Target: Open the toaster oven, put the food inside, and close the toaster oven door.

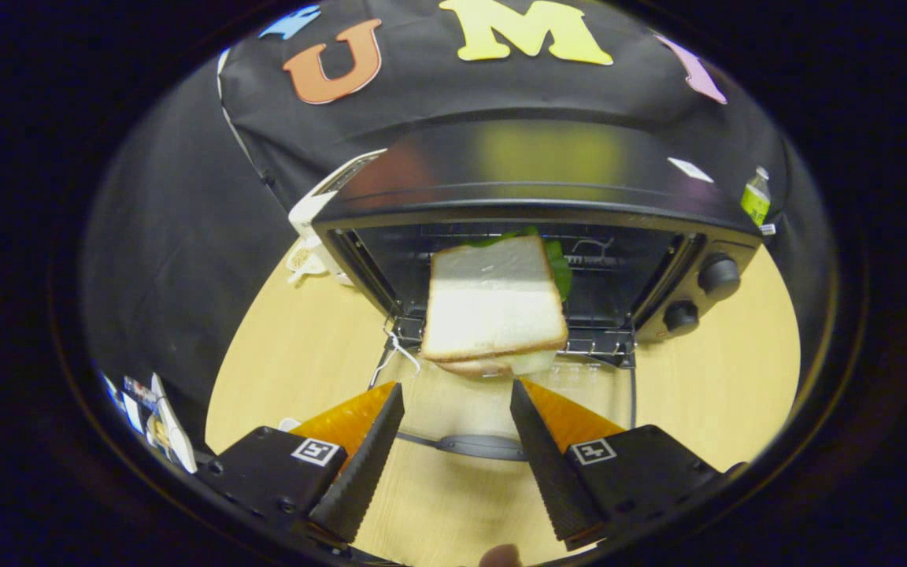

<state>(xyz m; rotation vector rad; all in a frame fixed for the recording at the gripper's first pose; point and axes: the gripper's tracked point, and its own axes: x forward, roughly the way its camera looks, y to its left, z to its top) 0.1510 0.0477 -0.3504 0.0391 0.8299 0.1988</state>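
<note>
Just beyond the open jaws of the gripper (456, 391), a white-bread sandwich with green lettuce (494, 303) lies on the wire rack at the mouth of the black metal toaster oven (540, 197), its near edge overhanging the rack's front. The jaws stand wide apart, holding nothing, so the food step looks finished (or nearly). What remains is closing: the glass door with its dark handle (473, 446) lies flat over the pale wooden tabletop (737, 394) and needs lifting from beneath. The sandwich looks soft, square and two-layered.

Dim fisheye view, glare on toaster oven (548, 169) top
</note>
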